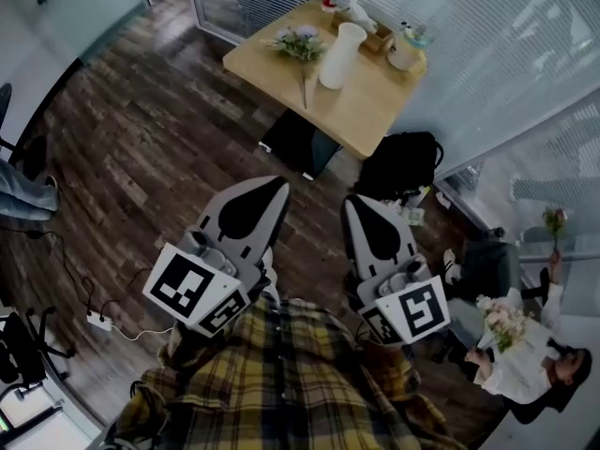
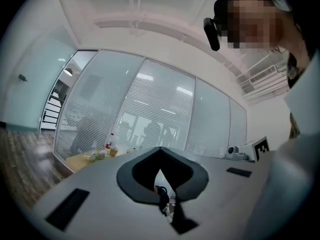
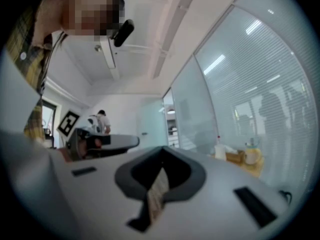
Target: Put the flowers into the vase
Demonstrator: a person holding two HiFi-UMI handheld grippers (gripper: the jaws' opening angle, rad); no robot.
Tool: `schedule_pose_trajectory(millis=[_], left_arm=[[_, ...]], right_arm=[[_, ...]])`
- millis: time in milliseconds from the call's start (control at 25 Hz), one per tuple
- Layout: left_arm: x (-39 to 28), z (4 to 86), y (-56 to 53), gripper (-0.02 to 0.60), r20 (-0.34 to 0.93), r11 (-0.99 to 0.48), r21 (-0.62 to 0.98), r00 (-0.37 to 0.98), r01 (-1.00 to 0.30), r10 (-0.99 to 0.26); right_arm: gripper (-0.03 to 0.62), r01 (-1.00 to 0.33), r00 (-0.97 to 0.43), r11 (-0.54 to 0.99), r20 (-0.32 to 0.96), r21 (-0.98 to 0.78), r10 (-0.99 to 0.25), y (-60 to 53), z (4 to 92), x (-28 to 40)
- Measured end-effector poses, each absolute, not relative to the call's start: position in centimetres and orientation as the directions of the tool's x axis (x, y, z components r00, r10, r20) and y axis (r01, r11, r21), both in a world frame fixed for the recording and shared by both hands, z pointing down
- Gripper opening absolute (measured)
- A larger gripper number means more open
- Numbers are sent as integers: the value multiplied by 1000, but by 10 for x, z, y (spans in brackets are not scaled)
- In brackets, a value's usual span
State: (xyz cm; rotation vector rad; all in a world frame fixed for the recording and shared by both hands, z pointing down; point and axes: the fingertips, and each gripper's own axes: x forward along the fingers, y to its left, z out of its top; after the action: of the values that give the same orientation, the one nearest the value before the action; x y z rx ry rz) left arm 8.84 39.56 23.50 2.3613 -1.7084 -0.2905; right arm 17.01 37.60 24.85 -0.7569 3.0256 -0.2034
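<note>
Both claws are clenched on nothing: left claw and right claw sit close to the body, level, aimed at the surface. Reads as carry posture, not grasp setup. Flowers lie flat just left of the vase, possibly touching it, well ahead of both claws.

We see a tall white vase upright on the wooden surface, pale leafy flowers lying flat just beside its left, stems towards us
</note>
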Motion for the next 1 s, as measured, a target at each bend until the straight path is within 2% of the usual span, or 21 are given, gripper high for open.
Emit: schedule_pose_trajectory(millis=[440, 1000], left_arm=[[23, 240, 325, 9, -10, -371, 278, 384, -886, -923], [-3, 260, 211, 8, 19, -338, 302, 360, -891, -933]], right_arm=[[12, -556, -829, 817, 40, -149, -557, 301, 258, 114], [12, -550, -834, 816, 63, -178, -548, 185, 276, 96]])
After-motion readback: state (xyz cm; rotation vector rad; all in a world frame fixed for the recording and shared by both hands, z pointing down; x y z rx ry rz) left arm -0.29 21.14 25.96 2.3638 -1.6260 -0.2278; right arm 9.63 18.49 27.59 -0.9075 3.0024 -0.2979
